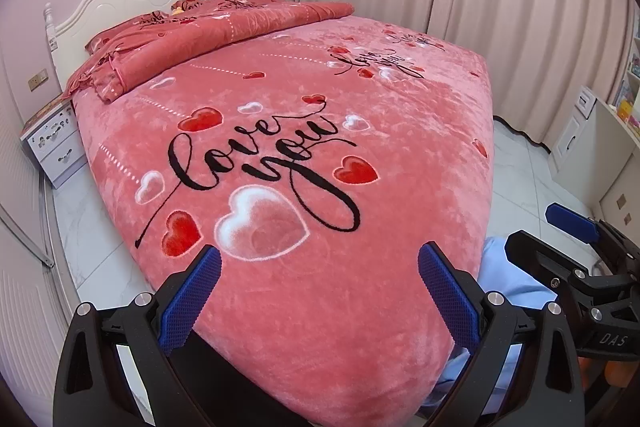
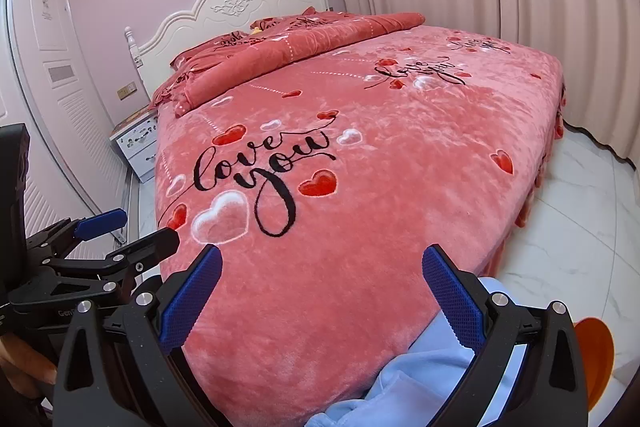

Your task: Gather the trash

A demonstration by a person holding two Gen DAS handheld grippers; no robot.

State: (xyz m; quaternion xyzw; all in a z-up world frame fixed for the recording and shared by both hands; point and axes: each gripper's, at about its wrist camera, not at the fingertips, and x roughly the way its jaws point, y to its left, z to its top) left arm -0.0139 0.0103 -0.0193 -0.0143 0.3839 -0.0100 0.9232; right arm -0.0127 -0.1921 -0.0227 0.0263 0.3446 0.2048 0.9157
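Wardrobe point(image 2: 60, 75): white louvred doors at the far left; no litter shows on the strip of floor beside them.
Nightstand point(image 1: 56, 143): white, just beside the head of the bed; its top is too small to tell what lies there.
Left gripper point(image 1: 320, 291): held over the foot of the bed, blue pads spread wide, nothing between them.
Bed cover point(image 1: 320, 99): pink plush with hearts and script, smooth and bare of any wrapper, paper or scrap as far as either view reaches.
Folded quilt point(image 1: 224, 27): lies across the pillow end; a small yellow thing peeks behind it, too small to name.
Right gripper point(image 2: 322, 291): beside the left one, also gaping wide and holding nothing.
Pale blue cloth point(image 2: 420, 379): under the right gripper at the bed's foot; likely clothing, not clearly trash.
Orange object point(image 2: 596, 355): low at the right edge, partly cut off; whether it is a bin I cannot tell.
Trash: none visible in either view, so its place relative to the claws cannot be given.
Progress: the clean bed fits either litter already gathered or litter lying out of view; the pictures do not settle which.
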